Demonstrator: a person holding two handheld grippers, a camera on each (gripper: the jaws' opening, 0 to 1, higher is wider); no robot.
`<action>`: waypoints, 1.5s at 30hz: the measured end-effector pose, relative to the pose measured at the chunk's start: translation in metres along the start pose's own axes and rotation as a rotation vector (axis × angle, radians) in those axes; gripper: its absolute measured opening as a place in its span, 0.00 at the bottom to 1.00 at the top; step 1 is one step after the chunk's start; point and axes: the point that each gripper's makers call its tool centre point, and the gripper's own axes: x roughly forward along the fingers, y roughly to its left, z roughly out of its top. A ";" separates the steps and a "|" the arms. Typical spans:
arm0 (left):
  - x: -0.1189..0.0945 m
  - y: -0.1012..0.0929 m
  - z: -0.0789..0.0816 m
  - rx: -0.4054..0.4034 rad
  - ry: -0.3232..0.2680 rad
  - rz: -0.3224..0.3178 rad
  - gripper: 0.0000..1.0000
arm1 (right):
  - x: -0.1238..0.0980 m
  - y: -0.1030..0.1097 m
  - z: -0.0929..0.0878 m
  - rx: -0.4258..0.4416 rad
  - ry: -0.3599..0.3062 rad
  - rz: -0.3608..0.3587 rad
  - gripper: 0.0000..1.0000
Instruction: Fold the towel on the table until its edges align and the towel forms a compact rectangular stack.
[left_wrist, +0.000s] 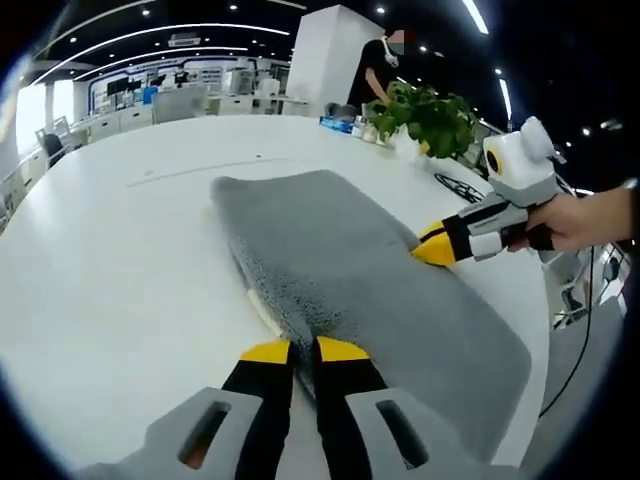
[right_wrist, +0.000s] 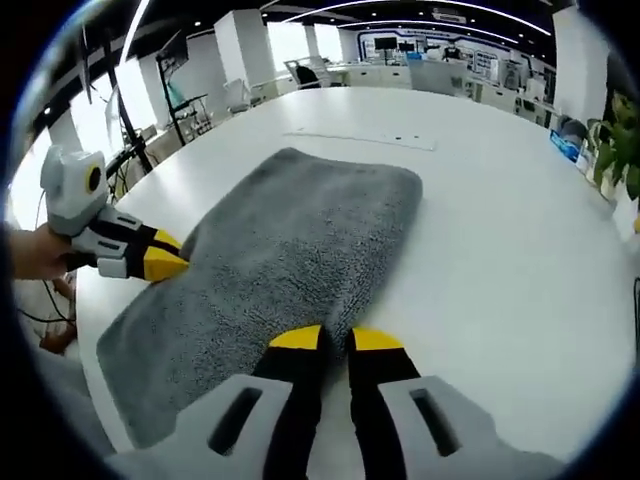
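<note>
Grey towel (left_wrist: 350, 270) lies partly folded near the white worktop (left_wrist: 120, 250) edge, left hand-held gripper (left_wrist: 303, 350) and right hand-held gripper (right_wrist: 335, 338) each clenched on opposite long edges; uneven pulling risks a slipped hem and misaligned fold.

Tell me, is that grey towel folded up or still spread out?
Mostly spread: the grey towel lies flat on the white table, not a compact stack. Layering cannot be told.

Open office bg w/ ceiling strip lights (left_wrist: 160, 35)
</note>
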 end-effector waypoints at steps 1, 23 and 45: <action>0.000 0.000 0.000 0.008 -0.003 0.004 0.08 | 0.000 0.000 0.000 -0.019 -0.001 -0.007 0.07; 0.000 0.003 0.001 -0.009 -0.014 0.006 0.09 | -0.001 -0.007 0.004 0.030 -0.040 -0.042 0.16; -0.044 -0.020 0.047 -0.002 -0.146 -0.033 0.53 | -0.048 -0.001 0.040 0.097 -0.223 -0.013 0.41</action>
